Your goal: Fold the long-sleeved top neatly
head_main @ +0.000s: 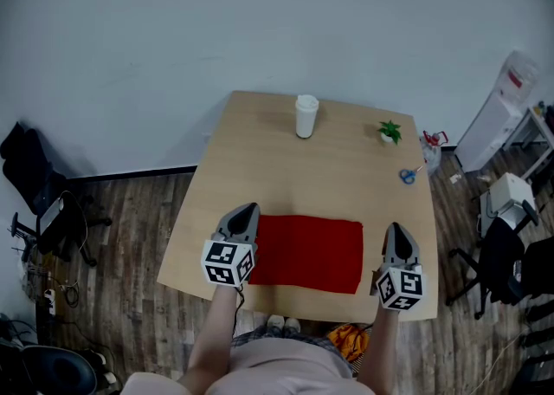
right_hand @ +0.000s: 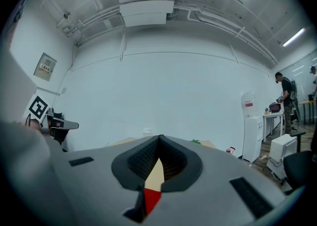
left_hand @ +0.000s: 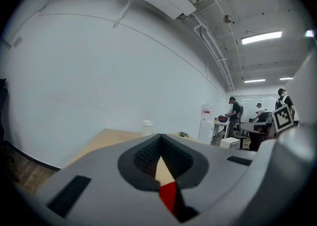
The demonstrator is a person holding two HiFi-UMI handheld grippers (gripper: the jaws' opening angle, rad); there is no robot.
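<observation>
The red long-sleeved top (head_main: 312,253) lies as a flat folded rectangle on the wooden table (head_main: 260,151), close to the near edge. My left gripper (head_main: 249,209) hovers at the top's left edge, jaws shut with nothing between them. To the right of the top, my right gripper (head_main: 396,228) is also shut and empty. In the left gripper view the closed left gripper (left_hand: 159,138) shows a sliver of the red top (left_hand: 168,195) through the gap below. The right gripper view shows the closed right gripper (right_hand: 159,138) and a strip of red top (right_hand: 151,199).
A white cup (head_main: 305,116) stands at the table's far edge, with a small green plant (head_main: 390,132) and blue scissors (head_main: 408,176) at the far right. A water dispenser (head_main: 498,112) and office chairs (head_main: 39,185) stand on the floor around the table.
</observation>
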